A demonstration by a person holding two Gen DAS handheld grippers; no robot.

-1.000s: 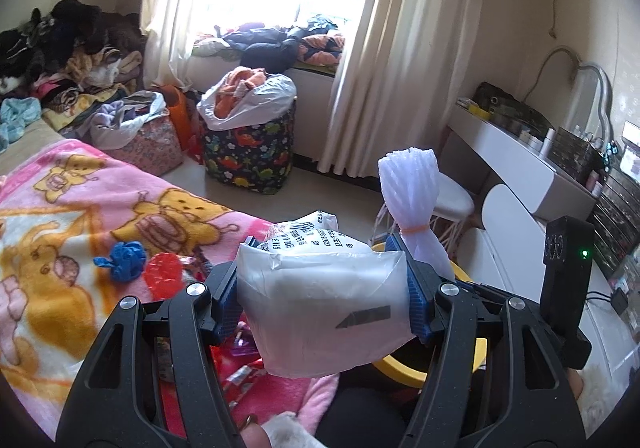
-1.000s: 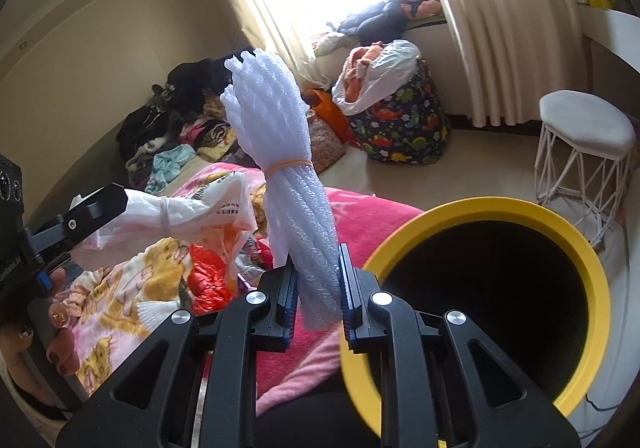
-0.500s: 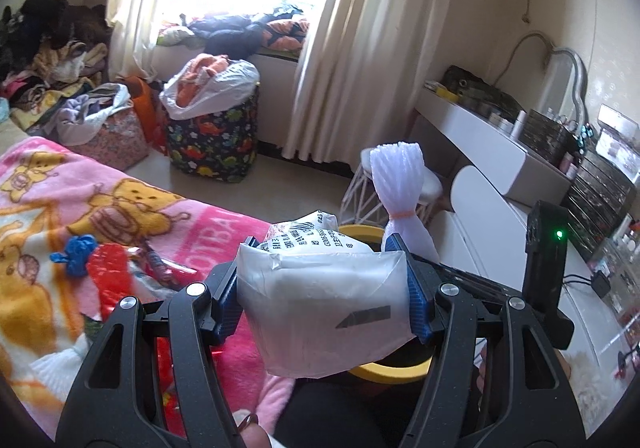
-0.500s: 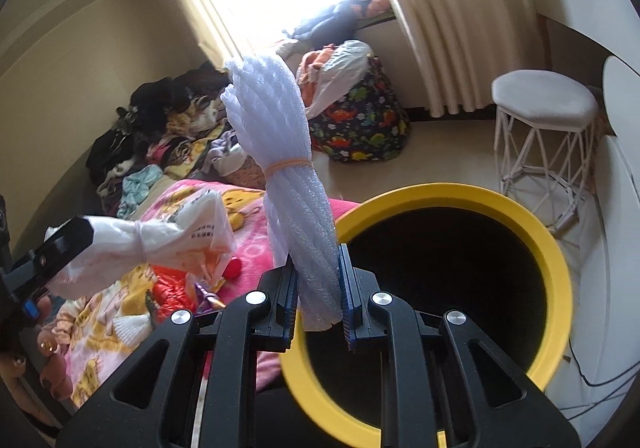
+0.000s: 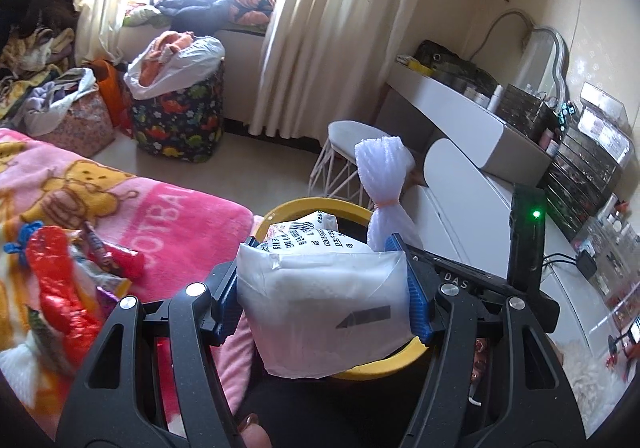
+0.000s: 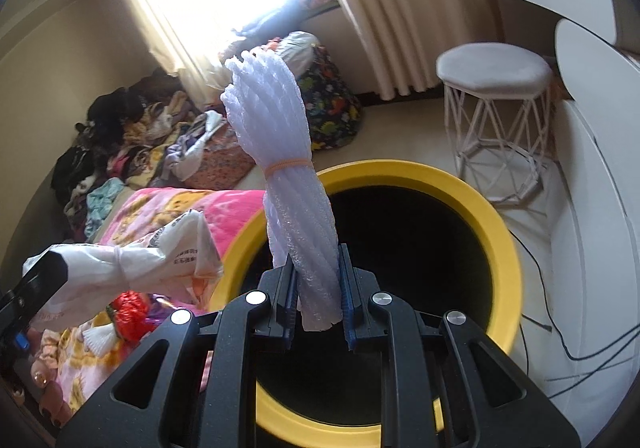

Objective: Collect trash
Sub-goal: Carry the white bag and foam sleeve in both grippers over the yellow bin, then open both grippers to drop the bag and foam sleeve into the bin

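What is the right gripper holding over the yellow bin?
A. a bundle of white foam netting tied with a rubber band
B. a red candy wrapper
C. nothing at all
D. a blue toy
A: in the right wrist view the right gripper is shut on the bundle of white foam netting, which stands above the yellow bin.

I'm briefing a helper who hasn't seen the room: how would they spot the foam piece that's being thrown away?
Find the yellow-rimmed bin beside the pink blanket. Above its dark opening the right gripper clamps a white foam-net bundle standing upright. Unlike the flat white plastic bag nearby, it is ribbed, with a thin orange band round its middle.
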